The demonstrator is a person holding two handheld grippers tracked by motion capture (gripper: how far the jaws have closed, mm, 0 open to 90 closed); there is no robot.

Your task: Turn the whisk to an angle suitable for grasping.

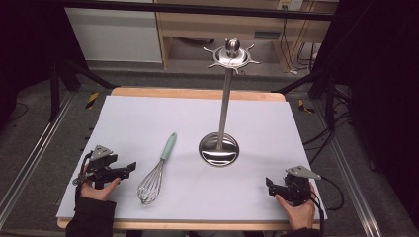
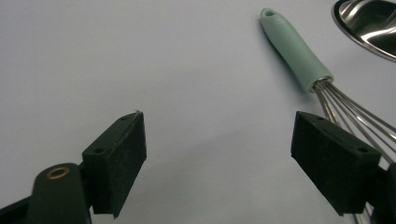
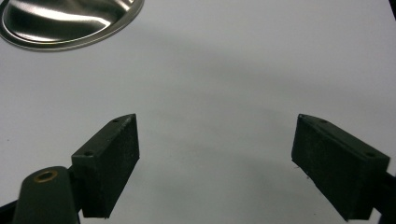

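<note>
On the pale grey table mat [image 1: 148, 118], both the left gripper [image 1: 129, 168] and right gripper [image 1: 270, 185] rest near its front corners, jaws apart and empty. The mint-handled wire whisk [image 1: 157, 173] would probably roll if pinched on its springy wires, and a careless reach could tip the tall steel utensil stand [image 1: 223, 113].

whisk [image 1: 157, 172]: lying on white table sheet [image 1: 148, 118] | steel stand [image 1: 221, 133]: upright, beside whisk

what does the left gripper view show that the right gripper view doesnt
Left gripper view: the whisk, mint-green handle pointing away and its wires running behind one of the open jaws of the left gripper.

Right gripper view: the open jaws of the right gripper over bare white table.

Both: the shiny round base of the steel utensil stand, and the white table.
</note>
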